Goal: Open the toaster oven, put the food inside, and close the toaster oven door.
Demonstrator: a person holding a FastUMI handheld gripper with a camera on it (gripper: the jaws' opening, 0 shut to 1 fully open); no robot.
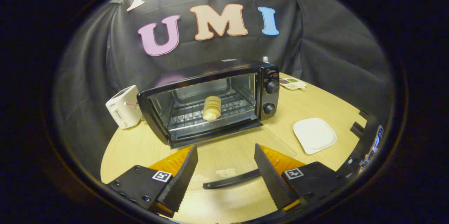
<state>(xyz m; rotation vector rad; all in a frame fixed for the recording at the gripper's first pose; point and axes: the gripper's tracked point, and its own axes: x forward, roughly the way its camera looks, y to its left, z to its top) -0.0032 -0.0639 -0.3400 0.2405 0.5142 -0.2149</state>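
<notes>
ok so the toaster oven [210, 99] door [242, 146] is folded down flat w/ its glass lying over the counter [140, 146] toward the tool [226, 178], and its dark handle bar [231, 180] sits right between the fingers, low down; the food [212, 108], a pale ridged pastry roll w/ a browner bottom end, is already standing on the wire rack [196, 113] inside, roughly mid-cavity; tool is spread wide apart, gripping nothing; imo what's left is just shutting the door; door looks like stiff glass in a metal frame, prob light-ish but hinged at the oven's bottom edge, so I'd catch it by the handle bar or get under the front lip and swing up; glass is likely slick, so pushing on the pane itself might slip; oven body is black w/ two knobs [270, 97] on its right panel, looks heavy enough not to slide much but can't be sure; white toaster [122, 106] just left of it, white plate [314, 135] off to the right, small condiment tray [293, 83] behind.
</notes>
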